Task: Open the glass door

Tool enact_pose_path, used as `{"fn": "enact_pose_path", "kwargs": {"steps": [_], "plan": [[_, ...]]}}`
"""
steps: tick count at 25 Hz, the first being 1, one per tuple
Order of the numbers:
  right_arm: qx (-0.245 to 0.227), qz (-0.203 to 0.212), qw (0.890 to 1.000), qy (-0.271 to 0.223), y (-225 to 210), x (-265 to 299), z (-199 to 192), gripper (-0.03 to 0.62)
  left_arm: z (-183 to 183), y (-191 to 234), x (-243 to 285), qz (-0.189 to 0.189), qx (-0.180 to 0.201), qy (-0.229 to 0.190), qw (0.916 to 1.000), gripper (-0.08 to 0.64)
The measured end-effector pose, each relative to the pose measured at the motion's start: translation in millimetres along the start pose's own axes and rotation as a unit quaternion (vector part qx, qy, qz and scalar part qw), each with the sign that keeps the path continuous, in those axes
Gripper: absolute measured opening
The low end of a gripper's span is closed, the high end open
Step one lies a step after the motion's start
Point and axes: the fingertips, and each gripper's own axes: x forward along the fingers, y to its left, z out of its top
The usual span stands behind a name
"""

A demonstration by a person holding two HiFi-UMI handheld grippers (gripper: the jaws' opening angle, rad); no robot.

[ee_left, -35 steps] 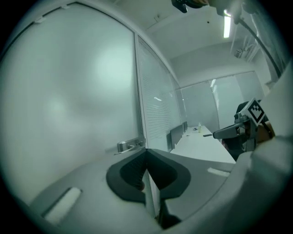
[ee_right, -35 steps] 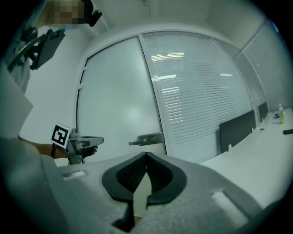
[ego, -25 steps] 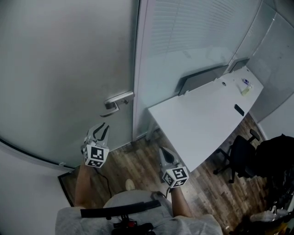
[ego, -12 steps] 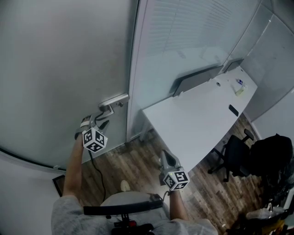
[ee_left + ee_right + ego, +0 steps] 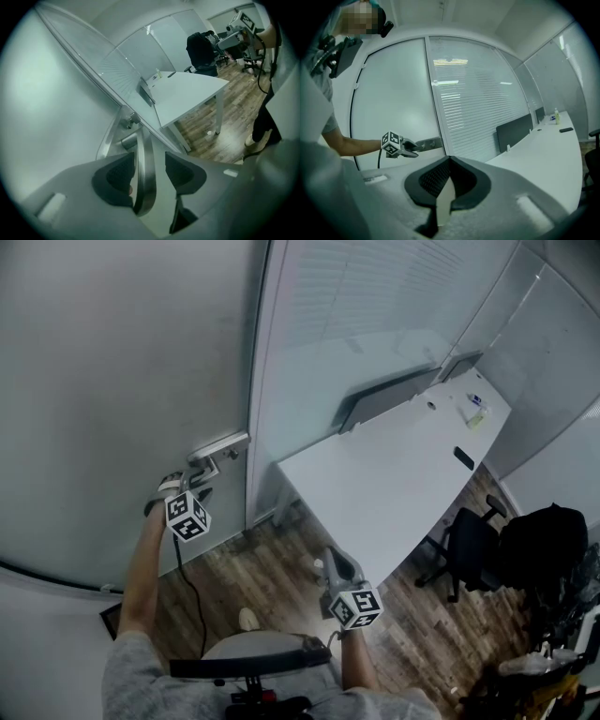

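Left arm extended, left gripper (image 5: 196, 486) tilted down; jaws just opened, straddling door handle (image 5: 145, 161). Right gripper (image 5: 334, 559) closed, empty.

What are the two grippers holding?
Nothing yet. The left gripper has just been opening; its fingers straddle the door handle without clamping it. The right gripper is shut and empty.

No text, brand or number reads anywhere. Black-and-white square markers (image 5: 187, 516) on left gripper (image 5: 200, 480) and right gripper (image 5: 335, 562) carry no letters.

The frosted glass door (image 5: 112, 381) stands upright, its silver lever handle (image 5: 218, 444) roughly level.
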Motion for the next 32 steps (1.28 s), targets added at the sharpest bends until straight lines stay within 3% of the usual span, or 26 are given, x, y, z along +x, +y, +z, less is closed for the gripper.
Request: {"fn": "enact_pose_path", "kwargs": {"steps": [5, 13, 18, 32], "plan": [[-0.001, -0.007, 1.000, 0.000, 3.2, -0.2, -0.8, 0.002, -7.9, -1.1, 14.5, -0.019, -0.003, 0.006, 0.9998, 0.179], [-0.002, -0.017, 1.000, 0.001, 2.8, 1.3, -5.6, 0.002, -9.7, 6.2, 24.4, 0.012, -0.009, 0.003, 0.9999, 0.045], [-0.001, -0.018, 1.000, 0.002, 7.5, -0.7, -6.2, 0.003, -9.9, 5.0, 21.0, 0.016, 0.015, 0.003, 0.9998, 0.016], [0.004, -0.021, 1.000, 0.003, 21.5, -2.1, -13.9, 0.003, -4.5, -3.0, 13.6, -0.014, 0.018, -0.011, 0.9997, 0.002]]}}
